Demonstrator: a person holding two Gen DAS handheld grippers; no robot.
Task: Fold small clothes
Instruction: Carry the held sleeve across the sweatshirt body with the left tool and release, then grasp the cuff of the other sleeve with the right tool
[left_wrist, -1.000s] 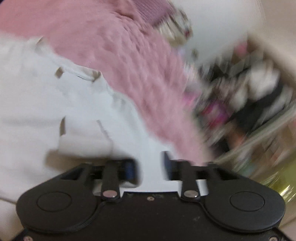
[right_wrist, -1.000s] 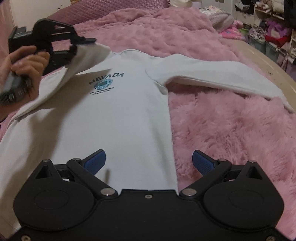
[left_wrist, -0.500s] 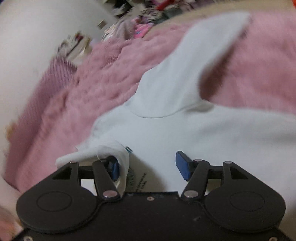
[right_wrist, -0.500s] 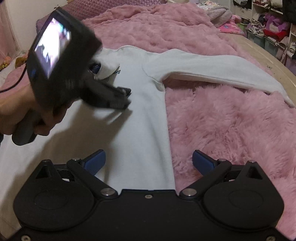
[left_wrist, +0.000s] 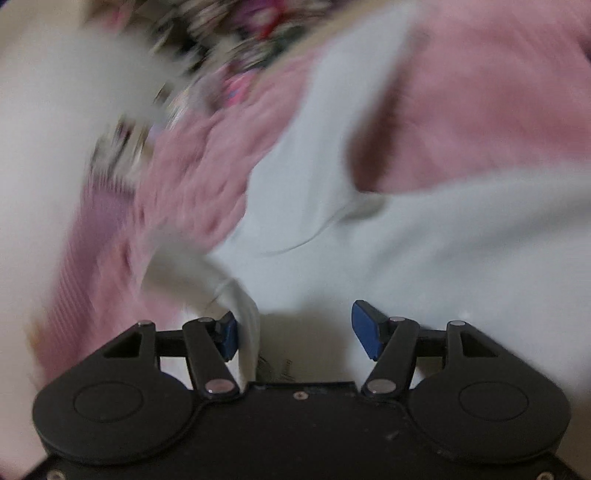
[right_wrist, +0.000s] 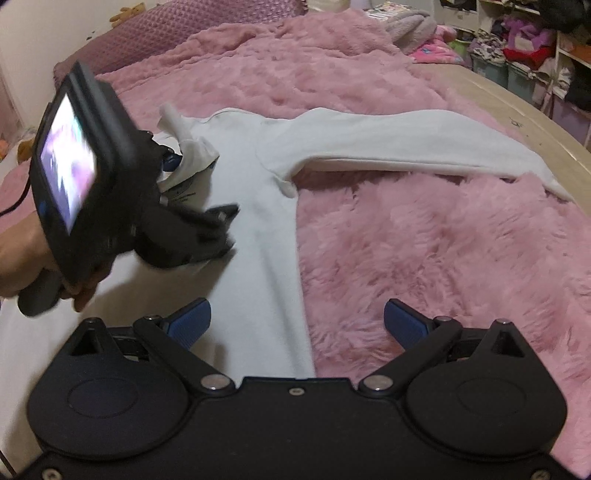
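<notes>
**White long-sleeve shirt spread on the pink bed**

We see a fluffy pink blanket (right_wrist: 424, 240) covering the bed, with shelves of clothes and bins (right_wrist: 524, 55) along the far right wall. The white long-sleeve shirt (right_wrist: 258, 229) lies flat on it, one sleeve (right_wrist: 406, 144) stretched out to the right. Our left gripper (left_wrist: 291, 328), gripped in the left hand (right_wrist: 22, 258), hovers over the chest with jaws spread, the cuff (left_wrist: 243, 314) draped against one pad. Our right gripper (right_wrist: 295, 321) sits wide open above the hem, empty.
</notes>
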